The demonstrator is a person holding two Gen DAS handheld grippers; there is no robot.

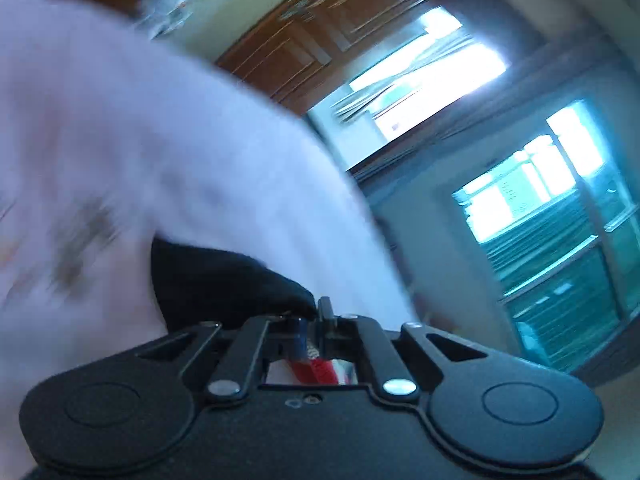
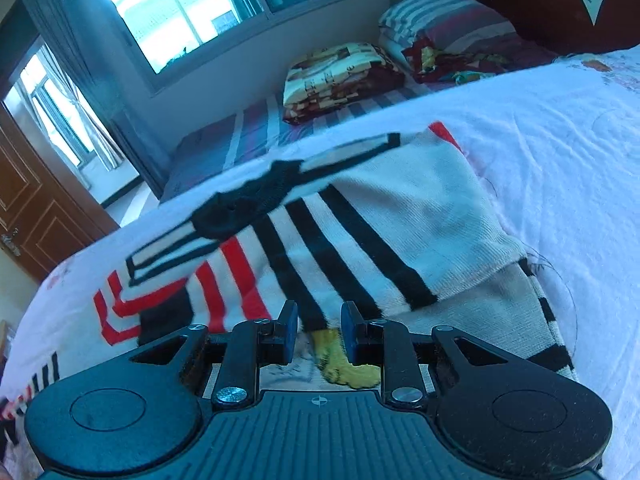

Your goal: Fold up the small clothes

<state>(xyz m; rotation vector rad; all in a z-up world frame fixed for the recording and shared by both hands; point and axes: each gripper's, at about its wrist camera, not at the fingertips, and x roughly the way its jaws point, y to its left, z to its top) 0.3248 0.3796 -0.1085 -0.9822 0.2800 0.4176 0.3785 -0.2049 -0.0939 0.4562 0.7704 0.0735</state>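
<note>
A small white knit sweater (image 2: 360, 236) with black and red stripes lies on the white bed sheet (image 2: 540, 128), partly folded, one sleeve laid across it. My right gripper (image 2: 319, 334) is open just above its near edge, with a yellow patch showing between the fingers. My left gripper (image 1: 316, 320) is shut on a black and red edge of the sweater (image 1: 224, 280). That view is blurred, and the white sheet (image 1: 120, 140) fills its left side.
Folded patterned blankets (image 2: 340, 76) and a striped pillow (image 2: 436, 20) lie at the far end of the bed. A window (image 2: 180, 4) and a brown door (image 2: 36, 208) are behind. The left wrist view shows a wooden door (image 1: 320, 32) and windows (image 1: 552, 216).
</note>
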